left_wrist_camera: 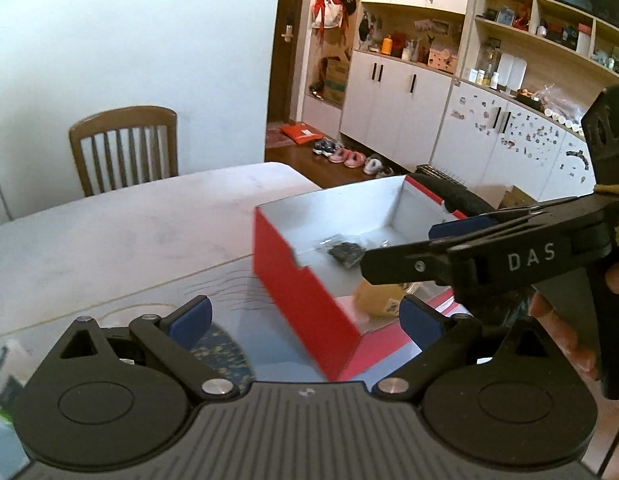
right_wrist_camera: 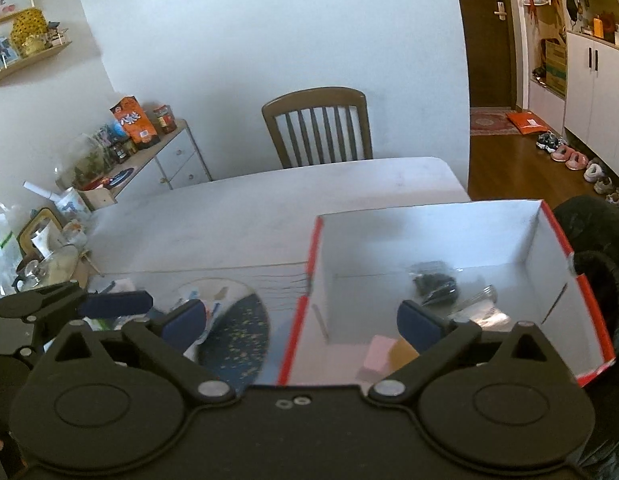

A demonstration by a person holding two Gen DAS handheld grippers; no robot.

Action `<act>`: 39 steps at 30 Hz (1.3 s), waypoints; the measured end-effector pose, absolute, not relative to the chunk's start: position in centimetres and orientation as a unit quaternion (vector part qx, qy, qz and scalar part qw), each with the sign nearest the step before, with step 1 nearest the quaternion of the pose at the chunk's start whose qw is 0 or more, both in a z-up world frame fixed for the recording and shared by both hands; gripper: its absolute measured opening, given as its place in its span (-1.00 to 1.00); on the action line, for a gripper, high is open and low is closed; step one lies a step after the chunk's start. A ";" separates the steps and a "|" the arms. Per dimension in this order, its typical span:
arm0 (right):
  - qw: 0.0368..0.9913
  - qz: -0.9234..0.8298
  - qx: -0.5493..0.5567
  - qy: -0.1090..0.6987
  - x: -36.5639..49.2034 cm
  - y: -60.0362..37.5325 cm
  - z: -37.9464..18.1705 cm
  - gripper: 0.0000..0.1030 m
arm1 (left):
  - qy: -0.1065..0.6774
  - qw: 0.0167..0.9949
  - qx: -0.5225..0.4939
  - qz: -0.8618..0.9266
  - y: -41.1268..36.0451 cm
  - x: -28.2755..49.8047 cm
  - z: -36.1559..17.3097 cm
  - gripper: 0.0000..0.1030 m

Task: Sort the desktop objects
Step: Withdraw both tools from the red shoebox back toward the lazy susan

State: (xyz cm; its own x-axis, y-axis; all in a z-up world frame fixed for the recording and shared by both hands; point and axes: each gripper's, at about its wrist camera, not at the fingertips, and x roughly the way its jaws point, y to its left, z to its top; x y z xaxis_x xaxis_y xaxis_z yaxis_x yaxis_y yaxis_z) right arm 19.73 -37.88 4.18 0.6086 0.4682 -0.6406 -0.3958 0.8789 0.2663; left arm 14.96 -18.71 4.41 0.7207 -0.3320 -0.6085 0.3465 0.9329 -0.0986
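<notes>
Between drops, judging by the layout: both grippers released and empty. Right gripper (right_wrist_camera: 301, 322) spread wide over the near rim of the red box (right_wrist_camera: 589, 304), nothing between the pads. Left gripper (left_wrist_camera: 305, 318) likewise open, just off the box's outer red wall. Already inside, on the box floor: black packet (right_wrist_camera: 433, 282), pink block (right_wrist_camera: 375, 354), yellow item (left_wrist_camera: 379, 296). Next: back toward the clutter (right_wrist_camera: 121, 312) at the tabletop's left edge for another piece.
</notes>
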 end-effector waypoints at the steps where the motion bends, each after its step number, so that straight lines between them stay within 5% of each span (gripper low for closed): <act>1: 0.895 0.242 0.047 0.371 19.4 -37.4 4.2 0.98 | 0.325 0.928 0.011 -0.181 -18.1 14.6 4.4 0.95; 39: 0.891 0.251 0.003 0.379 9.3 -22.5 0.9 0.99 | 0.367 0.926 -0.025 -0.088 2.7 4.3 -2.9 0.99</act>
State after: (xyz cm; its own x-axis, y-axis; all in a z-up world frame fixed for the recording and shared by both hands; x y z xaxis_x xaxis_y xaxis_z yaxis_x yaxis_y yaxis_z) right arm 9.34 -22.55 0.90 0.5872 0.4492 -0.6733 -0.4441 0.8743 0.1960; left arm 4.33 2.70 -2.92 0.7157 -0.1823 -0.6742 0.1452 0.9831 -0.1117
